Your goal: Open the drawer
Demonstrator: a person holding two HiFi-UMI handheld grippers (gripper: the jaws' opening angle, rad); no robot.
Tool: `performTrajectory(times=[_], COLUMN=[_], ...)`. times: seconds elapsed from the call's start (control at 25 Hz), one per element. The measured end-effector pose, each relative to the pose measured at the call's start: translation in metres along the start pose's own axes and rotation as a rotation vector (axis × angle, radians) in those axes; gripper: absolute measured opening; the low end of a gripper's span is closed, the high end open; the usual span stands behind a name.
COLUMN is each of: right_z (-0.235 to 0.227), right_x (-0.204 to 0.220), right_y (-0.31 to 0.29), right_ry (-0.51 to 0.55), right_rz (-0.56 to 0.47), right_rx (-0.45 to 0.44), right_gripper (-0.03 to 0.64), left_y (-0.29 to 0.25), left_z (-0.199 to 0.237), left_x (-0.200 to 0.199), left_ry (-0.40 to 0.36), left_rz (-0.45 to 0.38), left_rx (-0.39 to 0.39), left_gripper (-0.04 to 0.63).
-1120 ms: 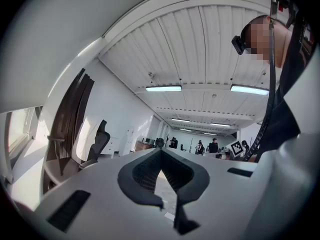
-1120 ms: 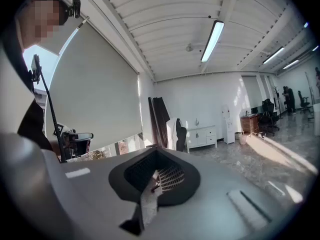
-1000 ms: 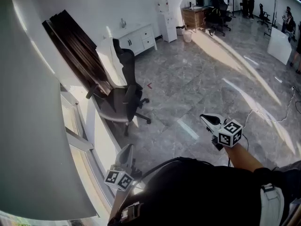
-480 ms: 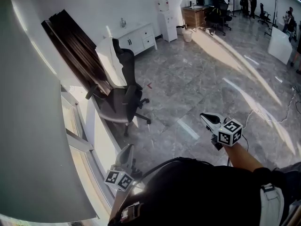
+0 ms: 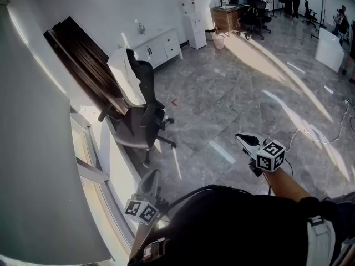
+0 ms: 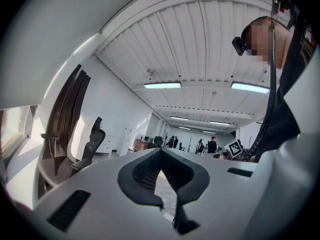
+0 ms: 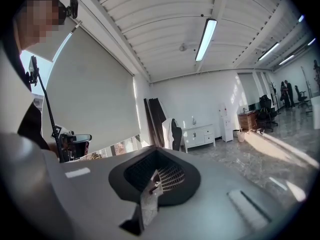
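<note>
A low white cabinet with drawers (image 5: pixel 161 46) stands against the far wall, and in the right gripper view the cabinet (image 7: pixel 200 135) is small and distant. All its drawers look closed. My left gripper (image 5: pixel 150 182) is held low at the left, near the window wall, with its jaws shut and nothing in them (image 6: pixel 161 156). At the right, over the marble floor, my right gripper (image 5: pixel 247 142) also looks shut and empty (image 7: pixel 156 156). Both grippers point level and are far from the cabinet.
A black office chair (image 5: pixel 141 118) draped with a white garment stands between me and the cabinet, next to dark folded panels (image 5: pixel 83 62) leaning on the wall. A water dispenser (image 5: pixel 191 15) and a wooden desk (image 5: pixel 224 16) stand beyond. Several people are at the far end.
The chair, cabinet and wall have slid a little left and up in the head view as I move across the room. Both grippers keep their place in the frame, still shut.
</note>
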State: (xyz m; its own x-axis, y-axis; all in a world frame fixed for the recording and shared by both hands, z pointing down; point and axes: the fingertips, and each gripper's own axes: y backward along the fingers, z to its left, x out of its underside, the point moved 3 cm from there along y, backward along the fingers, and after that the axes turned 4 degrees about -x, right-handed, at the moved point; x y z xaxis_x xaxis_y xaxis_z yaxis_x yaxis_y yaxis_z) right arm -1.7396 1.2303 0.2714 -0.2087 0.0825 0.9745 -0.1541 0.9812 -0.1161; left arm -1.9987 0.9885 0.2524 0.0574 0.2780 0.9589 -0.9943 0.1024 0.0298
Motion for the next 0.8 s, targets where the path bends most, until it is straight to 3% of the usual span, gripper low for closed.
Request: performTrajectory(times=[0.56,0.8], right_z=[-0.108,-0.14], right_x=[-0.003,0.009], right_y=[0.087,0.102], right_ry=[0.021,0.002], right_rz=[0.007,-0.005], right_rx=[0.03,0.06], right_gripper=[-0.002,-0.002], left_y=[-0.105,-0.142], left_z=[-0.103,-0.12], left_x=[0.033,0.044], left_ry=[-0.016,-0.03], left_rz=[0.037,0.078], left_rx=[0.066,0.102], left_gripper=[0.0,0.0])
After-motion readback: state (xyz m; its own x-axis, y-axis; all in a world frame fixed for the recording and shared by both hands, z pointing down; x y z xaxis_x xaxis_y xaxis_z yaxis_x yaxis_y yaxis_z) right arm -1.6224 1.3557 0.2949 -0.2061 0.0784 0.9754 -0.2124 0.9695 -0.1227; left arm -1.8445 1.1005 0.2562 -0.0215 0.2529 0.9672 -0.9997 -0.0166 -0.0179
